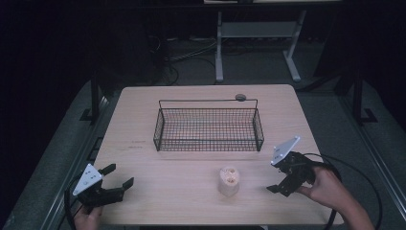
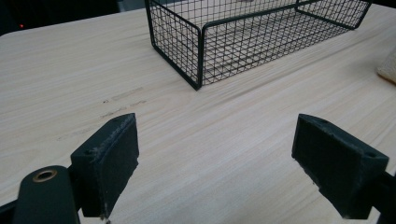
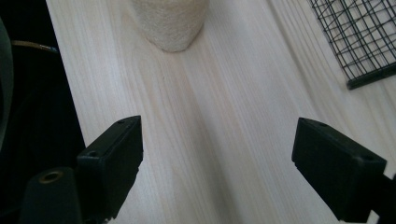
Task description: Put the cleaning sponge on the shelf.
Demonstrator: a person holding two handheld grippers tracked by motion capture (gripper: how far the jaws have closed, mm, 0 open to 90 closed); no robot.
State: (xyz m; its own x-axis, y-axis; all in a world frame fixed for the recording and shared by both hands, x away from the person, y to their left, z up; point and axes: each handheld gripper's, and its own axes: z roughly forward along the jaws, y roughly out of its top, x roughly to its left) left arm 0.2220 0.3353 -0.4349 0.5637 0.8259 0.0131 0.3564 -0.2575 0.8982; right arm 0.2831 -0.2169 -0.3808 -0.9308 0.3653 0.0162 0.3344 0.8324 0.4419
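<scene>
with both the left tool (image 1: 118, 176) and right tool (image 1: 277, 178) held wide and empty, the pale block (image 1: 229, 180) could be toppled by a clumsy approach.

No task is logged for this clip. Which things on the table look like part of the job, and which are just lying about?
Likely in play (a judgement):
- cream object, between the two grippers
- wire basket, empty
- left hand-held gripper, open
- right hand-held gripper, open, pointing at the cream object

Just lying about:
- small grey disc at the table's far edge
- white frame on the floor beyond
</scene>
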